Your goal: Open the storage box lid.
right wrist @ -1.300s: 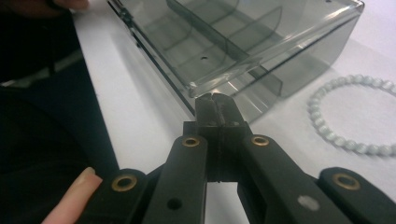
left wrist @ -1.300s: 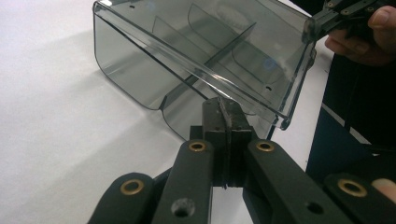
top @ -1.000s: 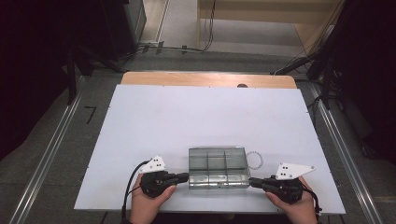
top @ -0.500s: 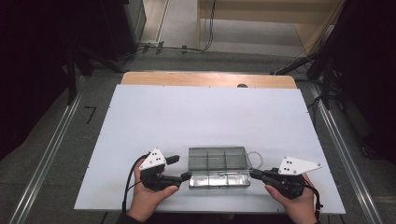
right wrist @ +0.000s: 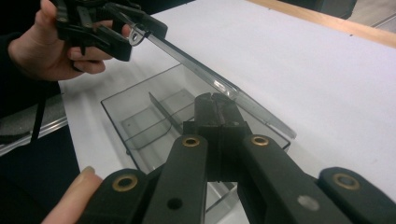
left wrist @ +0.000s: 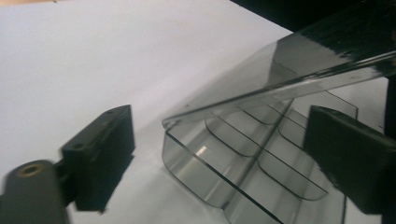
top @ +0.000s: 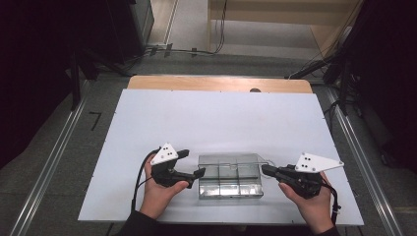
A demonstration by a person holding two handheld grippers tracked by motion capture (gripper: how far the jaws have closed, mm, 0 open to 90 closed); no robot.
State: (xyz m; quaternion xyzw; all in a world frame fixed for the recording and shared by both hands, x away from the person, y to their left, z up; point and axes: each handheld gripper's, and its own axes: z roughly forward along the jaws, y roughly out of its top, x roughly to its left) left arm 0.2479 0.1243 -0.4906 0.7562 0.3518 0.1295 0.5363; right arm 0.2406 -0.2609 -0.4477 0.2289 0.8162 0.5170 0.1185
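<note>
Two claws at a clear divided box [top: 229, 181] — left claw [left wrist: 219, 154] spread, lid between; right claw [right wrist: 215, 108] clenched — no legible writing.

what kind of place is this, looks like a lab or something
Probably a lab or a recording workspace, not a home. A bare white table stands between metal floor rails, cables run across the floor behind it, and the surroundings are dark.

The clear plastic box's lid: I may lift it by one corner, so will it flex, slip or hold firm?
The lid looks thin and stays straight while raised, so probably stiff yet light. Its glossy surface may slip between hard pads. The divided box looks light, so it might lift or tip with the lid.
</note>
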